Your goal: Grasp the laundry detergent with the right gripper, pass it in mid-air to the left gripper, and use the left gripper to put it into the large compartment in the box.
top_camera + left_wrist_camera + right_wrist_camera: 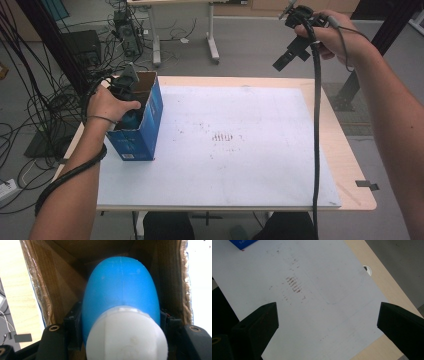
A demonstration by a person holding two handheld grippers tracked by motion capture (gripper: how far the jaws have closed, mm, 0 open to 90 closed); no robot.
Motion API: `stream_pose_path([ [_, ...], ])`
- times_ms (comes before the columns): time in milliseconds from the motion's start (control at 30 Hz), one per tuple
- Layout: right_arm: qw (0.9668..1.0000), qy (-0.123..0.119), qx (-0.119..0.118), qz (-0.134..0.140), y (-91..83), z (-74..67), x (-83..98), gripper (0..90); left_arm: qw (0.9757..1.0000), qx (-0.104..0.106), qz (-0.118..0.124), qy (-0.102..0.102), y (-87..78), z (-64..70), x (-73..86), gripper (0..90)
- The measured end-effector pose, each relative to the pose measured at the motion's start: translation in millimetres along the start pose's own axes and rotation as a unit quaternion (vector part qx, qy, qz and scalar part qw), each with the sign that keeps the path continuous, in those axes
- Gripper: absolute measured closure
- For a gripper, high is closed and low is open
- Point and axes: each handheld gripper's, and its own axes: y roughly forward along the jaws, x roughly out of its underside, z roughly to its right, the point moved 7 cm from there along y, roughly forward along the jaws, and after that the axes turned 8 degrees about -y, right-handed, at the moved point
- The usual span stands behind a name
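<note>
In the high view, the left claw [126,95] reaches down into the open top of a blue cardboard box [145,127] that stands upright near the left edge of the worktop [345,150], on the white sheet [240,145] that covers most of it. The person's left hand [107,105] is wrapped round the claw's body right at the box's mouth, and a dark cable runs back along the forearm. The right claw [281,62] is held high in the air above the far right corner of the worktop, well apart from the box, tilted down toward the sheet, with its cable hanging straight down past the right forearm. A cluster of small brown marks [222,136] sits near the middle of the sheet. In the left gripper view, the left claw [120,322] is clamped on a blue bottle [121,287] with a white cap [126,336]; the black jaws press on both sides of the bottle just behind the cap, and the bottle's rounded end points deeper into the box, whose brown inner walls [50,282] close in on either side. In the right gripper view, the right claw [327,320] stands wide with nothing between its jaws, looking down on the white sheet, the brown marks [293,285], a corner of the blue box [242,243] at the top left, and a strip of bare wooden worktop [382,282] at the right.
</note>
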Motion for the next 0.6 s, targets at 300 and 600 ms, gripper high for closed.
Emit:
stream_pose_path([
  [300,1.0000,0.000,0.002,-0.001,-1.5,0.9,1.0,3.6,1.0000,0.003,0.000,-0.008,0.3,-1.6,-0.7,37.5],
  [600,1.0000,0.001,0.000,0.002,-0.8,0.8,0.6,3.6,0.9999,0.002,0.000,-0.010,0.2,-1.6,-0.5,37.4],
])
